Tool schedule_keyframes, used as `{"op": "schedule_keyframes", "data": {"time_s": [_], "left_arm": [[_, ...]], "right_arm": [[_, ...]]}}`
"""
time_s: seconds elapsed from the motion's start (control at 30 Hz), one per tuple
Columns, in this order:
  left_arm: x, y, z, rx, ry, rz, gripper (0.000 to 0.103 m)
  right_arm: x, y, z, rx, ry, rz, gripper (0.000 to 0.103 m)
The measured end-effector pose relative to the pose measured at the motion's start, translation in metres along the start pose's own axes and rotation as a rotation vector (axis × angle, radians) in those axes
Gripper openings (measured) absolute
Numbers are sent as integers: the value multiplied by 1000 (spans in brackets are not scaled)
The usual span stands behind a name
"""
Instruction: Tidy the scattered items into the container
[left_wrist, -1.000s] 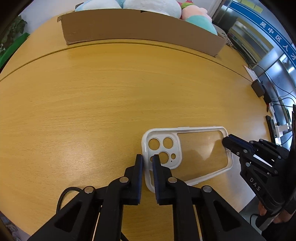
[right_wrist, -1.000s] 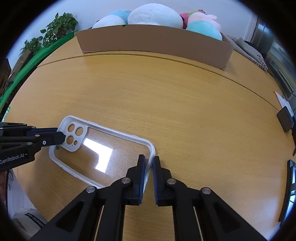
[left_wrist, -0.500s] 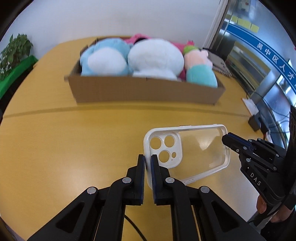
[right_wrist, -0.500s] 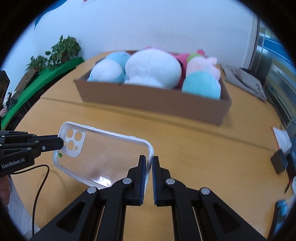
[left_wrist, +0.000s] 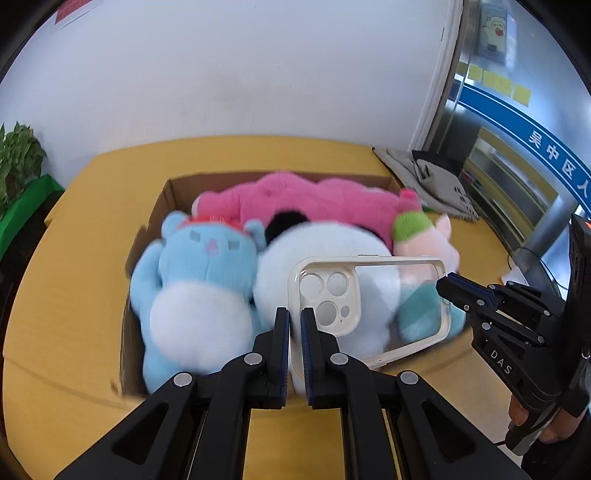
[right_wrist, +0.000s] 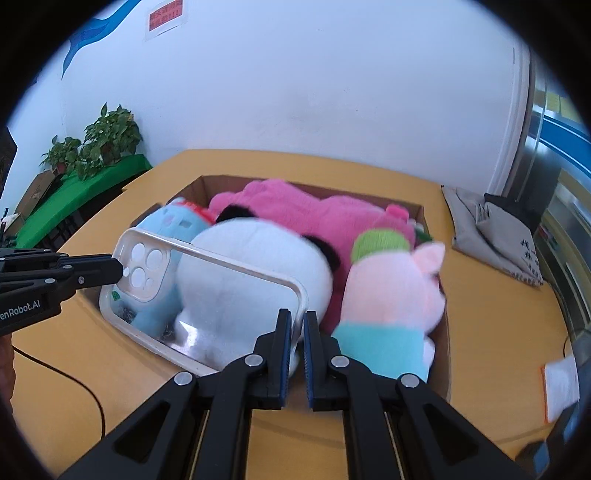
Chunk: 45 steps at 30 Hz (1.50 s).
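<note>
A clear phone case (left_wrist: 373, 306) with a white rim is held in the air between both grippers, over the near edge of a cardboard box (left_wrist: 162, 206). My left gripper (left_wrist: 294, 314) is shut on its camera-hole end. My right gripper (right_wrist: 297, 317) is shut on the opposite end of the phone case (right_wrist: 221, 295). The cardboard box (right_wrist: 437, 354) holds several plush toys: a blue one (left_wrist: 199, 280), a white one (right_wrist: 266, 266), a pink one (right_wrist: 317, 218) and a pink pig (right_wrist: 395, 291).
The box stands on a round wooden table (left_wrist: 74, 295). A grey cloth bag (right_wrist: 495, 236) lies at the back right. A white paper (right_wrist: 561, 384) lies at the right edge. Potted plants (right_wrist: 99, 144) on a green stand are beyond the table's left. A black cable (right_wrist: 74, 384) trails at the near left.
Both grippers have lifted the phone case off the table and carried it forward, from bare tabletop to over the box of plush toys. Both stay shut on it.
</note>
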<state>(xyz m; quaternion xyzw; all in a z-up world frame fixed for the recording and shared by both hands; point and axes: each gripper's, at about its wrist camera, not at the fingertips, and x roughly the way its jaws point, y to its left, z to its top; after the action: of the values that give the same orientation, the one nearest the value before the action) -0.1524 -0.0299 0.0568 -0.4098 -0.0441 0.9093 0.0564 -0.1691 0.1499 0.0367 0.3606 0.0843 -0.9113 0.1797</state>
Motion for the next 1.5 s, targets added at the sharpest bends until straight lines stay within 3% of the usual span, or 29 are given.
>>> {"op": "schedule_keyframes", "data": {"time_s": [0.13,0.3,0.47,0.67,0.73,0.77,0.8,0.83,0.87,0.9,0.97,1.07,1.23,1.3,1.5], "left_arm": [[33,5,47,21,2,14,6],[86,19,84,14,50,21,6],[131,27,89,19,127,44,8],[126,27,85,15,122,88,8],[124,27,84,14,120,102,19],[123,27,83,14,119,110,36],[122,27,82,13,118,117,55],[117,27,81,8,111,122,63],[106,29,79,-2,93,121,73],[93,31,77,-9,74,110,75],[65,35,70,-23,38,90,78],[21,41,54,-37,-7,95,92],[-46,49,9,-48,-55,121,98],[-61,50,-12,-63,-65,131,103],[-79,33,-65,-64,-61,160,103]], "right_arm": [[39,-17,47,16,5,-2,6],[93,-31,81,40,77,13,6],[131,-25,77,13,142,-38,6],[144,-21,76,-1,169,-68,8],[139,-20,76,-4,167,-73,10],[136,-19,76,-11,164,-79,14],[133,-19,76,-19,157,-85,27],[126,-18,75,-24,147,-87,49],[118,-19,75,-24,126,-90,59],[107,-19,74,-25,99,-97,69],[81,-18,72,-39,48,-110,70],[42,-15,65,-39,1,-103,78],[-19,-7,29,-18,-30,-77,78],[-35,-2,11,-15,-27,-76,78],[-63,6,-38,47,5,-72,78]]}}
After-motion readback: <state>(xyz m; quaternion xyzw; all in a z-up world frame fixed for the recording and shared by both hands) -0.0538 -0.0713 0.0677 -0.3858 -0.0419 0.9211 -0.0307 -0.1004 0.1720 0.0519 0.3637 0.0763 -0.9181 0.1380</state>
